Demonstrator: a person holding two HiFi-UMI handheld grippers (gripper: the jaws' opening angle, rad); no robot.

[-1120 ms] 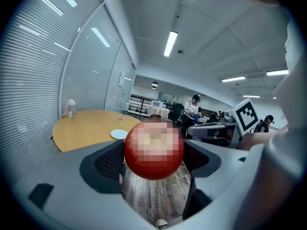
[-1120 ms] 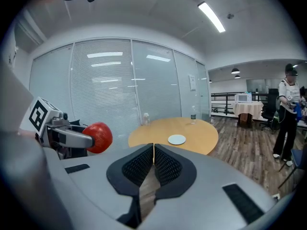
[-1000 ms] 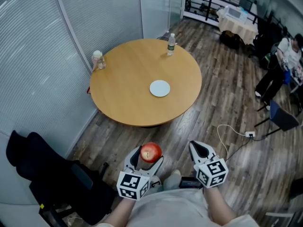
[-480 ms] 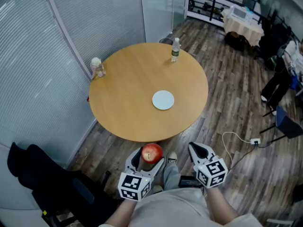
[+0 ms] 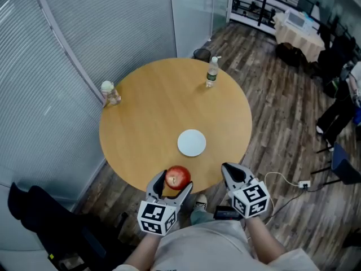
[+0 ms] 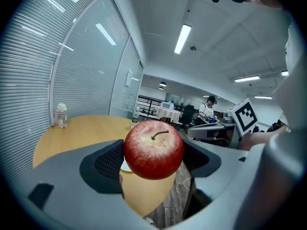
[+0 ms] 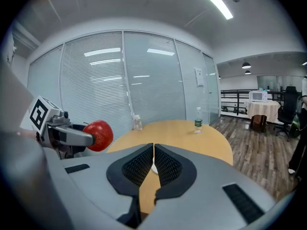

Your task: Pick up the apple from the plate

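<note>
My left gripper (image 5: 171,184) is shut on a red apple (image 5: 177,177), held over the near edge of the round wooden table (image 5: 152,112). The left gripper view shows the apple (image 6: 153,149) stem up, pinched between both black pads. A small white plate (image 5: 192,143) lies bare on the table just beyond the apple. My right gripper (image 5: 230,173) hangs to the right of the left one, its jaws pressed together with nothing in them (image 7: 153,166). From the right gripper view the apple (image 7: 98,135) shows at the left.
A plastic water bottle (image 5: 211,72) stands at the table's far edge and a small jar (image 5: 109,92) at its left edge. Glass walls with blinds rise behind. A dark chair (image 5: 51,224) sits at lower left, a power strip and cable (image 5: 302,183) on the floor at right.
The table and plate have come much closer in the head view; both grippers now reach its near edge. The apple stays gripped in the left gripper.
</note>
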